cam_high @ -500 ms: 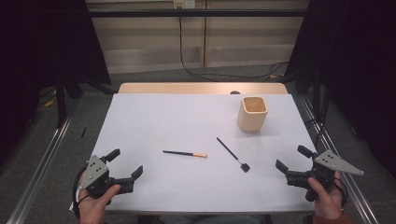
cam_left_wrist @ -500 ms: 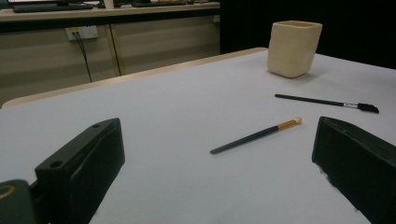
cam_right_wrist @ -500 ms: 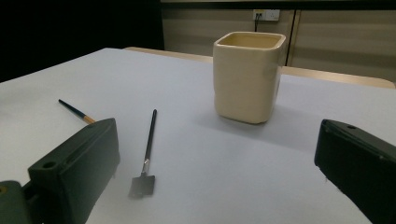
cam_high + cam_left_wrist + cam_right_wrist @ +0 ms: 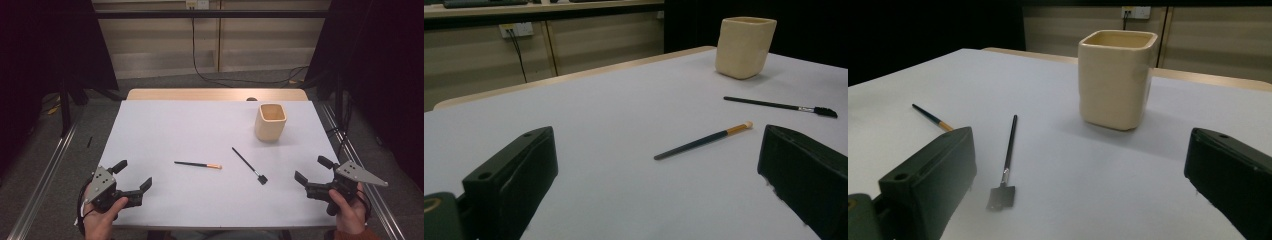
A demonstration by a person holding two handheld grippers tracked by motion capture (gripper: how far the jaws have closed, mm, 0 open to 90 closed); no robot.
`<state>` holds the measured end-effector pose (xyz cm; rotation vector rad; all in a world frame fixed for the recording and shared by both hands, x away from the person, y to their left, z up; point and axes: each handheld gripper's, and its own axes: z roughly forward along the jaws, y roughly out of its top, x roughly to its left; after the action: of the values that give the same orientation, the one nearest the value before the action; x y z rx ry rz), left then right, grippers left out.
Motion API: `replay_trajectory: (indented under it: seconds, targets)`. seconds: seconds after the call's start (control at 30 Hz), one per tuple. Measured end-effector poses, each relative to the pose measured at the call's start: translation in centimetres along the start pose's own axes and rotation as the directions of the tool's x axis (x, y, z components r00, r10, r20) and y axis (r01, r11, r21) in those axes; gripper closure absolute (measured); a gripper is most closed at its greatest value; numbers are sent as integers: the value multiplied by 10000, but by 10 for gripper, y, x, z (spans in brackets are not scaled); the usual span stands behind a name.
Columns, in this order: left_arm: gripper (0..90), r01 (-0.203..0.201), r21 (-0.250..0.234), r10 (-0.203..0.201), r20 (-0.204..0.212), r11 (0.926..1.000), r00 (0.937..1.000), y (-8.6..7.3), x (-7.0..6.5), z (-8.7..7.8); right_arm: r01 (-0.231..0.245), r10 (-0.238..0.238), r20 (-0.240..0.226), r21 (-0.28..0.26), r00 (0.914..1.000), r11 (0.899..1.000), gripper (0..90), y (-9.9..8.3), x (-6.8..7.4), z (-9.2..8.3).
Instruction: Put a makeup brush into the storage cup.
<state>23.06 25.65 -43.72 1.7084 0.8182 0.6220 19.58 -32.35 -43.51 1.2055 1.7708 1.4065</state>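
A cream square cup (image 4: 270, 122) stands upright at the table's far right; it also shows as the cup (image 4: 744, 47) and the cup (image 4: 1115, 78). Two thin brushes lie flat mid-table: one with an orange tip (image 4: 198, 164) (image 4: 702, 140) (image 4: 930, 117), and a black one with a flat head (image 4: 249, 165) (image 4: 780, 105) (image 4: 1007, 158). My left gripper (image 4: 133, 176) (image 4: 656, 182) rests at the near left corner, open and holding nothing. At the near right my right gripper (image 4: 313, 170) (image 4: 1080, 182) is also open, with nothing between its jaws.
The white table sheet (image 4: 190, 130) has a bare wooden strip (image 4: 215, 94) along its far edge. Metal rails (image 4: 47, 175) run along both sides of the table, with dark curtains beyond. A cable (image 4: 200, 60) hangs down the back wall.
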Motion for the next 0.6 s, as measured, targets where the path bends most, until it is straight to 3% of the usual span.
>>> replay_trajectory:
  seconds: [0.2,0.6]
  targets:
    - [27,70,-1,-70,333,10000,9994,1,-3,-1,68,-67,-179,34,9998,10000,0,1,2,0]
    - [27,-189,111,180,832,9998,9964,5,-11,7,-57,58,-193,26,9998,10000,0,0,2,0]
